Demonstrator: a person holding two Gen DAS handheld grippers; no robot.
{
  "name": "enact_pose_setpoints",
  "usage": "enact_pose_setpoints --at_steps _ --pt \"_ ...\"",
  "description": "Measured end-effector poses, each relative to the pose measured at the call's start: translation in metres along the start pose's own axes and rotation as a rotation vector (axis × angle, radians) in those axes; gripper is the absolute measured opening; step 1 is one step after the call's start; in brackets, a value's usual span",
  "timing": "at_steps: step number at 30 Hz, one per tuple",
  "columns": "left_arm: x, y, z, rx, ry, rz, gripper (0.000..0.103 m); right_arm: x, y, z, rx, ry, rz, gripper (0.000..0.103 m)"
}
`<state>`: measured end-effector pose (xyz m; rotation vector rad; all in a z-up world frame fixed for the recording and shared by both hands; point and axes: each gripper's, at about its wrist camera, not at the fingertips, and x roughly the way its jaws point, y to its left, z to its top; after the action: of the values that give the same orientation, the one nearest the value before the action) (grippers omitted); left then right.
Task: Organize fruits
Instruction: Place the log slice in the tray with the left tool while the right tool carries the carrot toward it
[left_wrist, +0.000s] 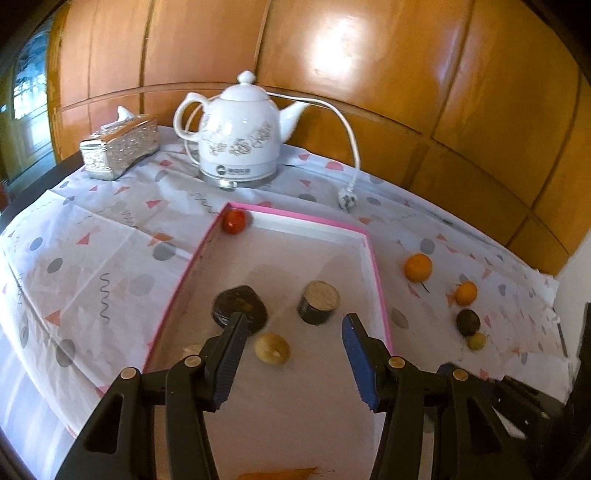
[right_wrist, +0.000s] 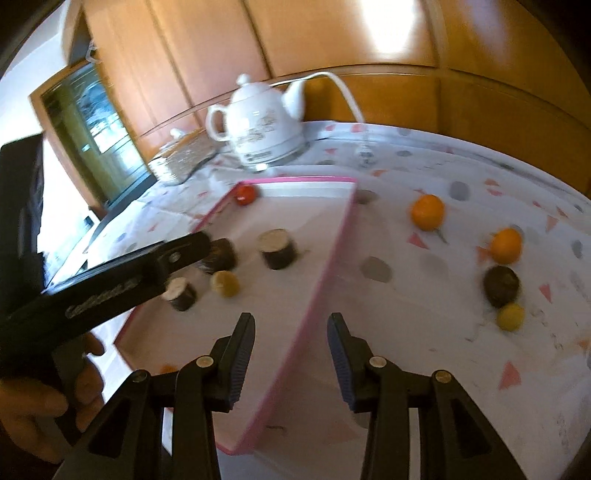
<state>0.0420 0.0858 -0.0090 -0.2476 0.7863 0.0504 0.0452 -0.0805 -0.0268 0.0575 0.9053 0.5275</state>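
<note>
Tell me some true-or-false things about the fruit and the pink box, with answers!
1. The red fruit sits in a far corner of the pink-edged box. True.
2. Both oranges are inside the box. False: the bigger orange and the smaller orange lie outside on the tablecloth.
3. The left gripper is squeezing a fruit. False: its jaws are open and empty.
4. A white kettle stands behind the box. True.
5. The right gripper holds nothing. True.
</note>
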Motion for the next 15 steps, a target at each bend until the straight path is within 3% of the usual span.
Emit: enact_pose_setpoints --at_steps 15 --pt "0.01 -0.057 -0.019 0.136 0.058 -0.081 0.055 -0.023 -0.077 -0.018 0.196 -0.047 -0.189 0.041"
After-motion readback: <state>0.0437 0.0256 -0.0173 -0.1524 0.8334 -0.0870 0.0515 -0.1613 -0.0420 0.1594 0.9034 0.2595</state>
